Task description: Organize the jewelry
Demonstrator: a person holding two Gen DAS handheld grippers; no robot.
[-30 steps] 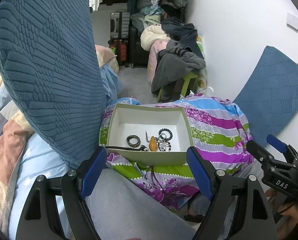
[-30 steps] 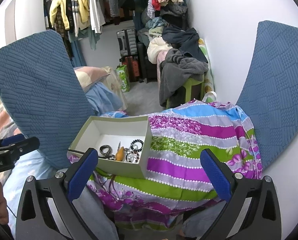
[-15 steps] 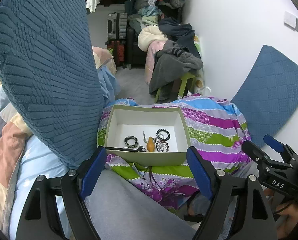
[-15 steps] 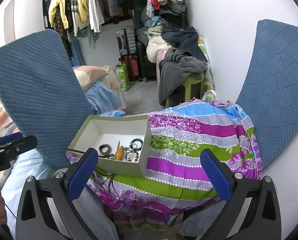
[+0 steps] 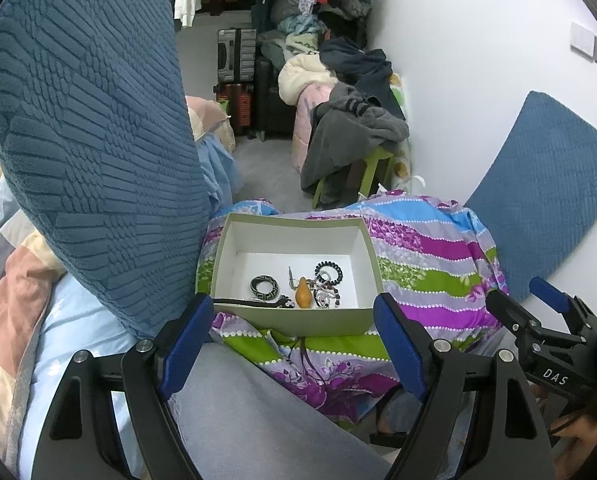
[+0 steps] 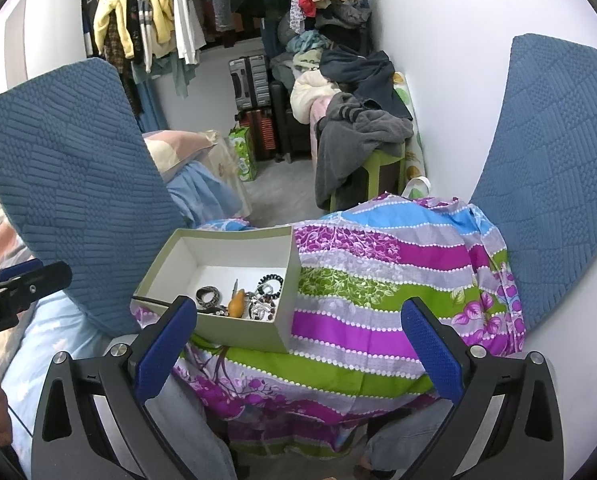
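Note:
An open green box (image 5: 294, 322) with a white inside sits on a striped floral cloth (image 5: 430, 276). In it lie a black patterned bangle (image 5: 264, 284), an orange pendant (image 5: 302, 294), a black beaded bracelet (image 5: 329, 270) and a tangle of small jewelry (image 5: 327, 297). A dark cord hangs over the box's front left rim. The box also shows in the right wrist view (image 6: 242, 334). My left gripper (image 5: 294, 340) is open and empty, just short of the box's front wall. My right gripper (image 6: 298, 344) is open and empty, over the cloth right of the box.
Blue textured cushions stand at the left (image 5: 86, 148) and against the white wall at the right (image 6: 558, 176). Behind are a green stool with grey clothes (image 6: 362, 140), suitcases (image 6: 254, 84) and hanging clothes (image 6: 158, 16). Grey trouser legs lie below both grippers.
Both grippers have drawn back and up slightly, so the box sits a little lower and farther in view. Both stay open and empty.

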